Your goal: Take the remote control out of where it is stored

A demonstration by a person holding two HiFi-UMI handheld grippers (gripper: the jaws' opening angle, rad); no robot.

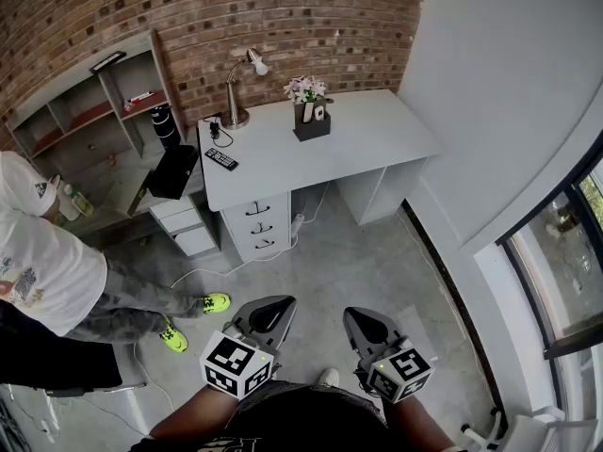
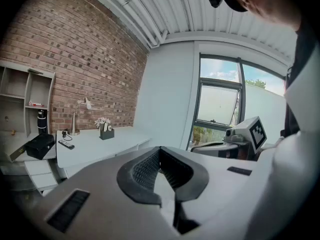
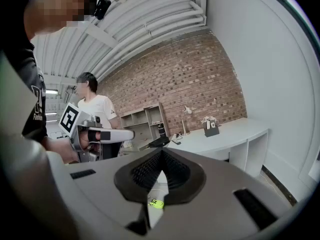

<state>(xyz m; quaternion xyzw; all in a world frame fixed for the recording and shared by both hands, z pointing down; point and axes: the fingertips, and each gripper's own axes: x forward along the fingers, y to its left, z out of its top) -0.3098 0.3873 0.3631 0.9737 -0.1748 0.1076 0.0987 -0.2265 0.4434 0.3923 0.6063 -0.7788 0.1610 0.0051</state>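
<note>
I'm holding the left gripper (image 1: 273,307) and the right gripper (image 1: 367,323) low, well apart from the desk (image 1: 367,135). Both pairs of fingers are closed together, gripping nothing. The remote control (image 1: 220,159) is lying on the desk near the lamp (image 1: 237,88).

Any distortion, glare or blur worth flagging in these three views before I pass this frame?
Head view: strong fisheye, so the brick wall bows; the daylight is even and the desk is sharp. Left gripper view: the corners are vignetted black, and the window is bright but not washed out. Right gripper view: same dark vignette, a mosaic patch at top left, and the room is evenly lit.
</note>
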